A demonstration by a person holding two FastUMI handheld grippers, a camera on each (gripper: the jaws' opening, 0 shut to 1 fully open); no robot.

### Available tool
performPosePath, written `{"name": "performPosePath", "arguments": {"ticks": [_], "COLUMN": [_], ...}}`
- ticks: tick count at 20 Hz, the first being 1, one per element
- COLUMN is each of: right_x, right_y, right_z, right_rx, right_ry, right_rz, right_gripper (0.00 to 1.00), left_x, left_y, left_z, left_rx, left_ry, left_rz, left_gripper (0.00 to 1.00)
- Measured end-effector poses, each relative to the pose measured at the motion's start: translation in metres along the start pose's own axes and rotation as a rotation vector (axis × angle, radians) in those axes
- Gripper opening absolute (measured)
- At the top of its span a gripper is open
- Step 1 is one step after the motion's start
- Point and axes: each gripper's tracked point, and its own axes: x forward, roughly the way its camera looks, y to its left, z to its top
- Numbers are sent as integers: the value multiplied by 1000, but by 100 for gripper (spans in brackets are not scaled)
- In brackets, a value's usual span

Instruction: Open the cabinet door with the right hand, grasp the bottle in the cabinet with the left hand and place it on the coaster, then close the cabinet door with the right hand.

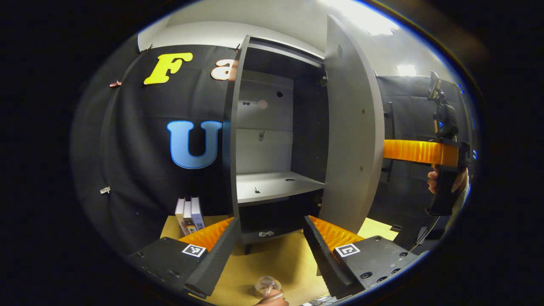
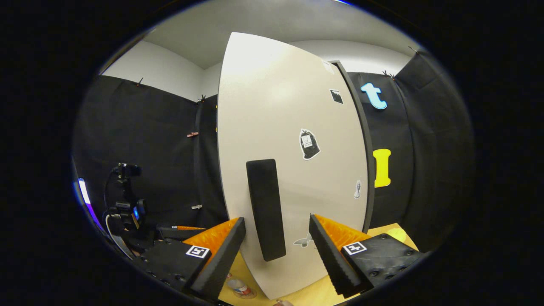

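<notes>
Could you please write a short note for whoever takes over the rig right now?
Left tool: open and empty, facing the cabinet.
Right tool: open, at the outer face of the door, with the handle between its fingers, not gripped.
Bottle: out of the cabinet, standing on the table below the left tool. I cannot make out the coaster under it.
Done: door opened, bottle taken out and set down.
Left: check the bottle sits on the coaster, then close the door with the right tool.
</notes>
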Motion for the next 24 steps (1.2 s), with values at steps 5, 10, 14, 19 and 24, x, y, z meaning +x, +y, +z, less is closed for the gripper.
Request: {"name": "performPosePath", "arguments": {"ticks": [5, 10, 14, 19, 24], "right_x": [51, 49, 37, 31, 28], "right_y": [-3, 4, -51, -114, -148], "right_z": [-20, -24, -23, -15, -2], "right_rx": [-36, -51, -130, -166, -230], "right_ry": [16, 28, 29, -7, -56], "right_rz": [-51, -11, -88, -196, -251], "right_gripper": [98, 99, 98, 98, 97], "left_x": [-18, -12, 6, 44, 58], "left_y": [19, 25, 12, -18, -33], "left_z": [1, 16, 29, 42, 49], "left_rx": [10, -15, -20, -58, -72], "left_ry": [-10, -35, -67, -91, -106], "left_rz": [54, 83, 141, 189, 209], "left_gripper": [94, 92, 92, 94, 95]}}
